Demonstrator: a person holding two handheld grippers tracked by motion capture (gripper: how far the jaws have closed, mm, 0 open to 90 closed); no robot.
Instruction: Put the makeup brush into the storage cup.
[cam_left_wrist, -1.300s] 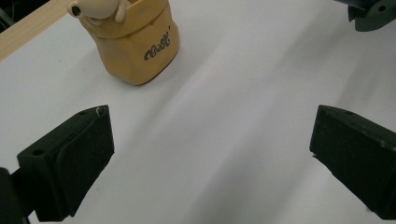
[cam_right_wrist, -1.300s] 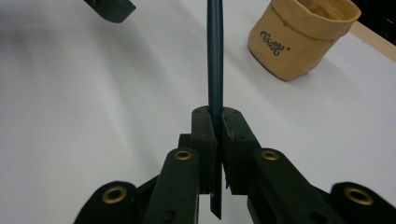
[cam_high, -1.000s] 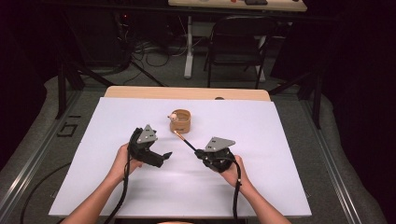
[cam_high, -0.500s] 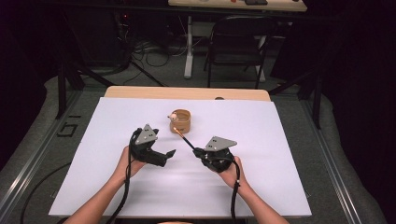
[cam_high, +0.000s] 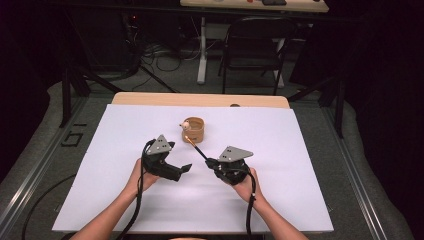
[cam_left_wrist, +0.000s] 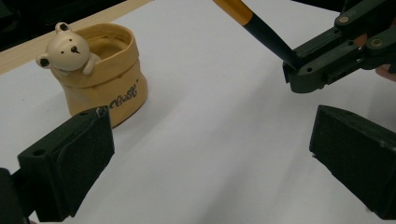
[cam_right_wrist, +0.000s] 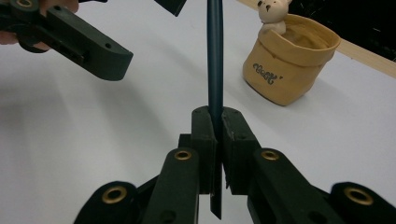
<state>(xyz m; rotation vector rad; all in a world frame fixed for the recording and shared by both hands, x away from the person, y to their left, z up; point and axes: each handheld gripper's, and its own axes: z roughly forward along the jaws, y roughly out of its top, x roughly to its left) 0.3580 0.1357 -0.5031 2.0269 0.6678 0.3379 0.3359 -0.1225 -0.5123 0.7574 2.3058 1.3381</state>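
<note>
A tan fabric-look pot (cam_high: 194, 129) with a small bear figure (cam_left_wrist: 67, 46) on its rim stands upright on the white table sheet (cam_high: 290, 145). My right gripper (cam_high: 209, 162) is shut on a dark pen (cam_high: 196, 147). The pen's orange end points up toward the pot without touching it. In the right gripper view the pen (cam_right_wrist: 215, 56) rises straight from between the closed jaws of the right gripper (cam_right_wrist: 215, 126). My left gripper (cam_high: 182, 170) stands open with nothing in it, left of the pen. In the left gripper view the left gripper (cam_left_wrist: 210, 154) faces the pot (cam_left_wrist: 105, 84) and the pen (cam_left_wrist: 261, 30).
The white sheet covers most of a wooden table, whose bare far edge (cam_high: 200, 99) shows behind the pot. Beyond the table stand a folding chair (cam_high: 252, 47), cables and dark floor. Both forearms enter from the near edge.
The left gripper has edged slightly right, toward the pen. The right gripper and pen have barely shifted.
</note>
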